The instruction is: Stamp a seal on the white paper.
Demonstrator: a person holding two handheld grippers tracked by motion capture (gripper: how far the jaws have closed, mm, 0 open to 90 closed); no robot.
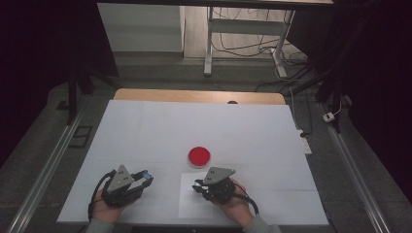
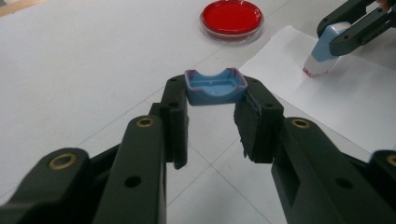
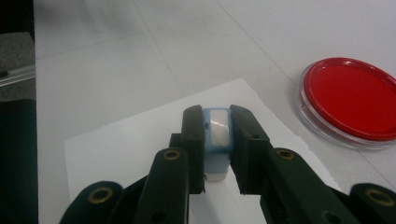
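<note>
Both hand-held grippers clenched on stamp parts
Left hand-held gripper [image 2: 215, 100] grips blue cap [image 2: 215, 87]; right hand-held gripper [image 3: 217, 135] presses light-blue stamp [image 3: 218, 135] onto paper [image 3: 135, 149]

two grippers [image 1: 141, 180] [image 1: 199, 187], one red dish [image 1: 199, 156], one paper sheet [image 1: 194, 206], one blue cap [image 2: 215, 86], perhaps one stamp [image 3: 218, 133]

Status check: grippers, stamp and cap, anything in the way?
Left gripper shut on blue cap. Right gripper shut on stamp, pressed on paper sheet. Red dish nearby, clear.
</note>
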